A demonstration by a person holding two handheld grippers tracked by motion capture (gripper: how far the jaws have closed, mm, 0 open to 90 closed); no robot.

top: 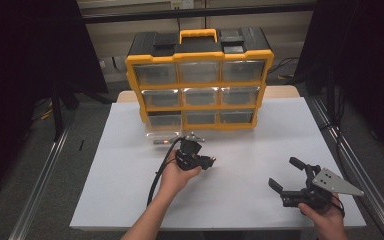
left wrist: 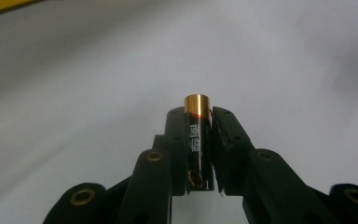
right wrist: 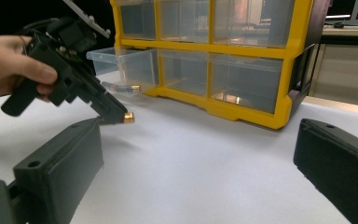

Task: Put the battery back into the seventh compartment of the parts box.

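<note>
Left gripper (left wrist: pixel 199 140) has its jaws clamped tight on a small black cylindrical battery with a copper-coloured end (left wrist: pixel 198 140); the copper tip sticks out past the jaw ends. From above, that gripper (top: pixel 196 156) hangs over the middle of the white desk (top: pixel 130 175), just in front of the yellow-and-black plastic drawer organiser with clear drawers (top: pixel 200 80) at the far edge. In the right gripper view the battery tip (right wrist: pixel 128 117) looks clear of the desk surface, so it's lifted, not resting.

The bottom-left clear plastic drawer (right wrist: pixel 121 63) is pulled out toward the person. Another battery-like cylinder (right wrist: pixel 121 87) lies under or in it; can't tell which through the clear plastic.

Right gripper (top: pixel 292 175) sits near the near-right corner of the desk, jaws spread wide, nothing between them, idle.

Progress, judged: pick is done, the battery is secured and off the desk. Whether it goes into the open drawer or has come out of it can't be told from this. If stowing, what's left is carry to the drawer, release, push the drawer shut. Roughly mid-task.
</note>
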